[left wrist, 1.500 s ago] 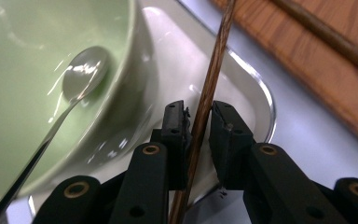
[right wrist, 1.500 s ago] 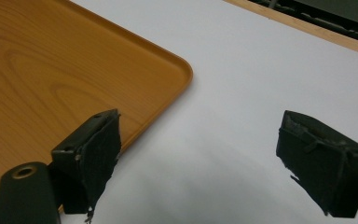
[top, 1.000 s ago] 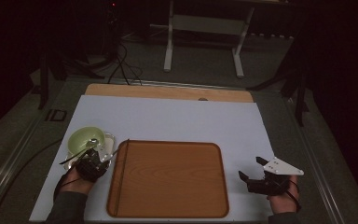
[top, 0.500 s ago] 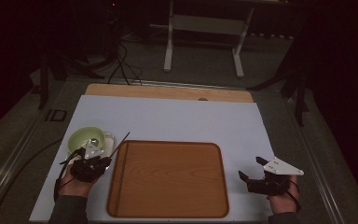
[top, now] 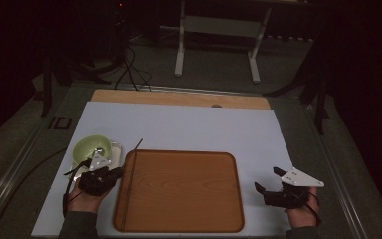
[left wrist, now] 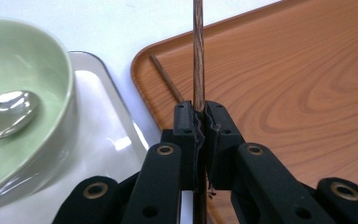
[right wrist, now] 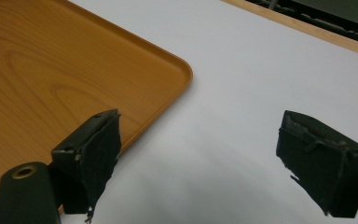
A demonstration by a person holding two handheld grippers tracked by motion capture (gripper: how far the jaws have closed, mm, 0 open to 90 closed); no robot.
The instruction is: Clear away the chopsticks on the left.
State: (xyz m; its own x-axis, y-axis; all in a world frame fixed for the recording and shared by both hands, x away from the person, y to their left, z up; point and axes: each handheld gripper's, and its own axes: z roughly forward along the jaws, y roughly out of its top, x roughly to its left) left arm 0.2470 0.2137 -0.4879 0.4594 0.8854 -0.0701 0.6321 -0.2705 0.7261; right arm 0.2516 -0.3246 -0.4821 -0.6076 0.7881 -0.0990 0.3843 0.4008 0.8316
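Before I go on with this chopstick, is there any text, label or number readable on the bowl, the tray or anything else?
No readable text.
"ID"-like mark on the dark floor left of the white sheet: too blurred to confirm.
Green bowl, wooden tray, chopstick: no markings.

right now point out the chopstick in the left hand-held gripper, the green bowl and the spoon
chopstick [left wrist: 198,56] left gripper view, shaft above the jaws
green bowl [left wrist: 51,70] left gripper view, inner wall
spoon [left wrist: 9,107] left gripper view, its bowl
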